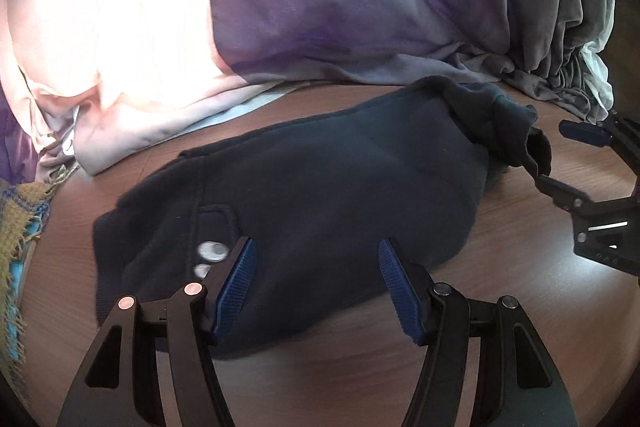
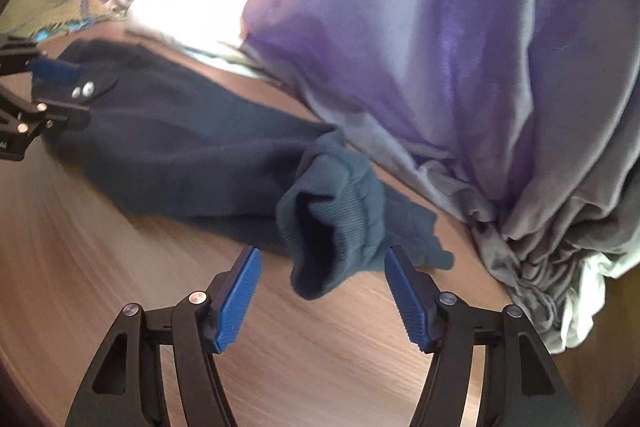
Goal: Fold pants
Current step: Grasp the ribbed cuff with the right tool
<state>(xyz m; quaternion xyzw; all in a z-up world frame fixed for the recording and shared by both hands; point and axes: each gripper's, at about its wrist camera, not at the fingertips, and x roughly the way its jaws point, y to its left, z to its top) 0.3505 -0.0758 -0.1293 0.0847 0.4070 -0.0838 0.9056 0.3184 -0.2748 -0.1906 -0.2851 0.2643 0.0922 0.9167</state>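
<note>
Dark pants (image 1: 320, 179) lie bunched on wood counter (image 1: 500, 287); L gripper (image 1: 316, 275) apart over waistband, R gripper (image 2: 322, 287) apart around ribbed cuff (image 2: 332, 211), prob. lining up grabs.

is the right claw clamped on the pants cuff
No, the right claw is wide open, its pads either side of the ribbed cuff without touching it.

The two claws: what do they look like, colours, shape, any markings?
Both match. The left claw and right claw have black, skeletal linkage arms with triangular cut-outs and round metal pivot pins, coppery on one side and silvery on the other. Each finger carries a blue ribbed pad. The right claw's body shows a white mark in the left wrist view. No cables or sleeves visible.
</note>
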